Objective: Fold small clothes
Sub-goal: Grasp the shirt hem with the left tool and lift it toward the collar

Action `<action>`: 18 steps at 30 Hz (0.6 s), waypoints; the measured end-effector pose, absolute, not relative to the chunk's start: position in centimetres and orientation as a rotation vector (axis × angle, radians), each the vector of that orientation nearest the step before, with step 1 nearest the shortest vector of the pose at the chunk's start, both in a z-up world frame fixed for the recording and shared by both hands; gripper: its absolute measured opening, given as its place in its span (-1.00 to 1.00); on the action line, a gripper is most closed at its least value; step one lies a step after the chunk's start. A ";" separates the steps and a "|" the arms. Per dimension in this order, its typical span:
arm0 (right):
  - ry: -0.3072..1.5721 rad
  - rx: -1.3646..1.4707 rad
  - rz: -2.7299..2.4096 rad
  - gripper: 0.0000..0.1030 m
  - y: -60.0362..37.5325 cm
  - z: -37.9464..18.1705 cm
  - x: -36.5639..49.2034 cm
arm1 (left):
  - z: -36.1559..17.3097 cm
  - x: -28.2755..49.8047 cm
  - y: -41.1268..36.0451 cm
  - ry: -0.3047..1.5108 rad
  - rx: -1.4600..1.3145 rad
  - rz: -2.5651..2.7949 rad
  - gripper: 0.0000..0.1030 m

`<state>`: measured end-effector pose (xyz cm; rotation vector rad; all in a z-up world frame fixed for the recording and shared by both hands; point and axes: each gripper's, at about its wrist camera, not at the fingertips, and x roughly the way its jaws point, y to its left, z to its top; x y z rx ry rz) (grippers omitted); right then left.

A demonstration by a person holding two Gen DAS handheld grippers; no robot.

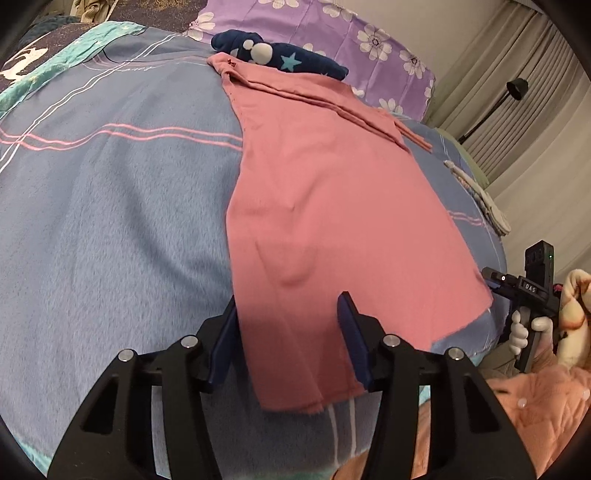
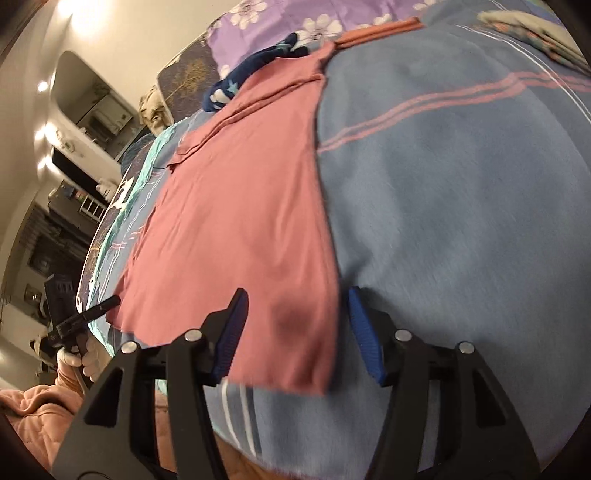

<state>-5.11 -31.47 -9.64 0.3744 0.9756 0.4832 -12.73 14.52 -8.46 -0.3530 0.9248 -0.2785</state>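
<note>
A pink garment (image 1: 332,206) lies spread flat on the blue blanket (image 1: 110,221), its sleeves folded across the far end. My left gripper (image 1: 290,299) is open, its jaws straddling the garment's near left corner. My right gripper (image 2: 297,295) is open over the near right corner of the same garment (image 2: 240,206). The right gripper also shows at the right edge of the left wrist view (image 1: 489,280), and the left gripper at the left of the right wrist view (image 2: 114,301).
A dark blue garment with stars (image 1: 280,55) lies beyond the pink one, against a purple floral pillow (image 1: 351,33). A folded light cloth (image 1: 480,195) sits at the bed's right edge. Curtains and a lamp (image 1: 513,88) stand at the right.
</note>
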 end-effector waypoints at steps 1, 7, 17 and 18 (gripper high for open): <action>0.977 0.380 0.493 0.10 -31.4 -9.7 -4.6 | -8.4 -12.5 14.6 0.919 -0.353 -0.263 -0.21; 1.012 0.484 0.559 -0.92 -31.8 -10.1 -3.3 | -7.0 -11.9 15.9 0.858 -0.434 -0.271 -0.91; 0.707 0.711 0.738 -0.92 -34.4 -0.3 -5.2 | 4.4 -13.3 14.8 0.516 -0.445 -0.414 -0.92; 0.667 0.690 0.736 -0.92 -34.5 1.4 -6.5 | 5.7 -14.5 14.4 0.482 -0.425 -0.407 -0.92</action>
